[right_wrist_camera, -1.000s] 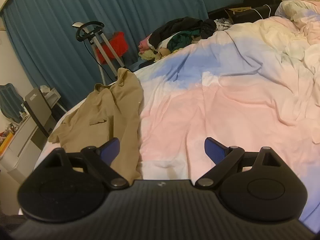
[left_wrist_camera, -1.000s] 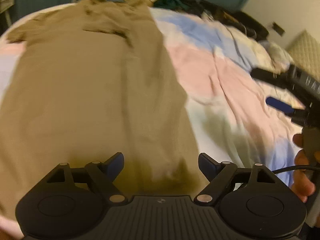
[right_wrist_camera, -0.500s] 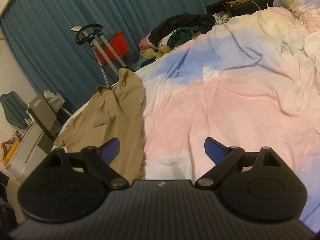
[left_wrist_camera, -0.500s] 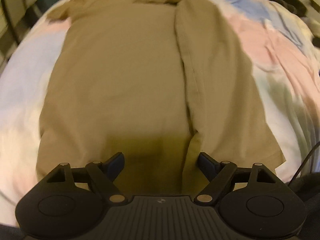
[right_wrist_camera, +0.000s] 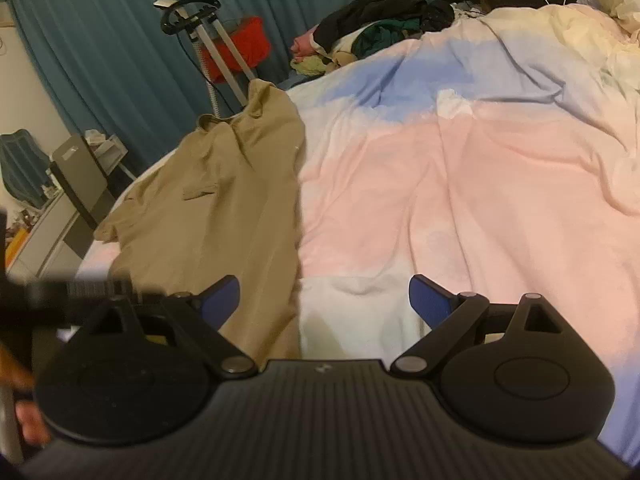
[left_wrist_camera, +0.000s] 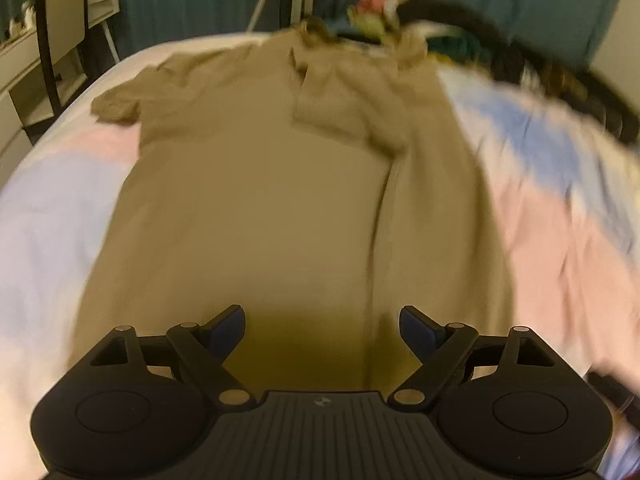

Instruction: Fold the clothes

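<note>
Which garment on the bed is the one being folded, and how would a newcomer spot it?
Start with the bed's pink, blue and white duvet. Near the side by the teal curtain lies a tan short-sleeved shirt, spread flat, its right side folded over the body. Unlike the heaped dark clothes pile at the far edge, it lies alone and flattened.

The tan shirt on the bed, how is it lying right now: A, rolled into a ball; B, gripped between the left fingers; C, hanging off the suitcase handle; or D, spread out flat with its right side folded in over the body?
D: the tan shirt lies spread on the pastel duvet, with one side folded over lengthwise.
</note>
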